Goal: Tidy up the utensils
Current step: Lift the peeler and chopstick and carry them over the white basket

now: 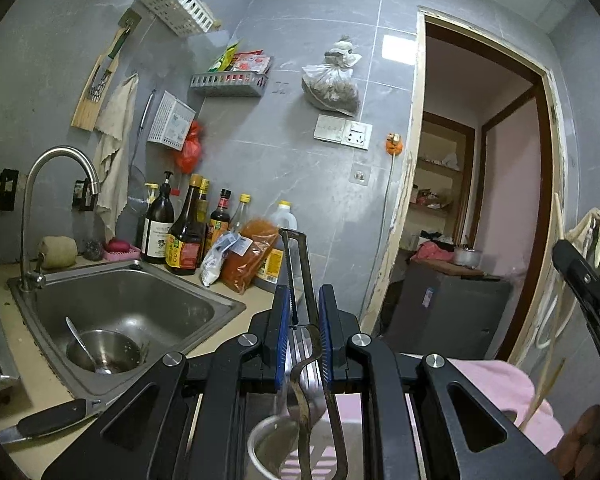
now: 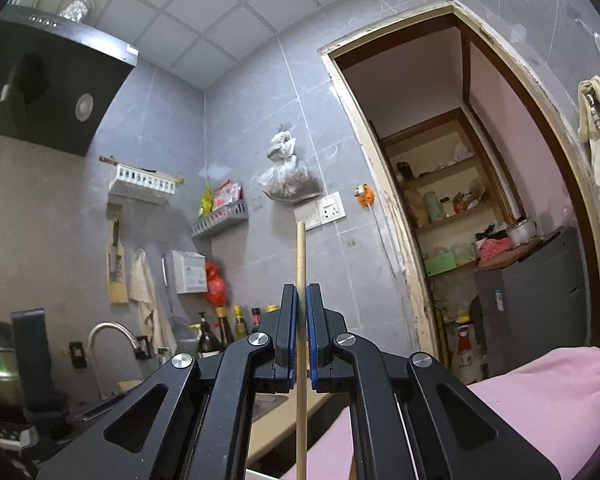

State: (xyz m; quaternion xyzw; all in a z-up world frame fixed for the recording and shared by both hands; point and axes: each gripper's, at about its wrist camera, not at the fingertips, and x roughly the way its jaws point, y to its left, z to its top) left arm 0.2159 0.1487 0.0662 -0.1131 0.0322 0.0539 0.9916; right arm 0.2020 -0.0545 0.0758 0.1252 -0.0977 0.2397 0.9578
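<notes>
In the left wrist view, a black-handled knife (image 1: 48, 424) lay at the lower left on the counter, just in front of the steel sink (image 1: 216, 300). Inside the sink sat a metal bowl (image 1: 74, 354) with a spoon (image 1: 84, 346) resting in it. Behind the sink, at centre left, stood a row of sauce bottles (image 1: 184, 232). At bottom centre the left gripper (image 1: 303, 320) had its blue-padded fingers (image 1: 283, 332) pressed in on a bundle of metal utensils (image 1: 306, 352): fork tines and a long dark handle that rose above the fingertips. The bundle's lower ends hung over a cup-like holder (image 1: 256, 452) at the bottom edge. At the right edge the right gripper (image 1: 592, 300) showed only in part, with a pale chopstick (image 1: 548, 384) slanting below it over a pink cloth (image 1: 500, 388).

In the right wrist view, a curved faucet (image 2: 108, 332) stood at lower left. At centre, the right gripper (image 2: 301, 320) had its fingers (image 2: 288, 320) clamped on a wooden chopstick (image 2: 301, 256) that stood upright, its top reaching above the fingertips and its lower end running off the bottom edge. The pink cloth (image 2: 540, 400) filled the lower right.
</notes>
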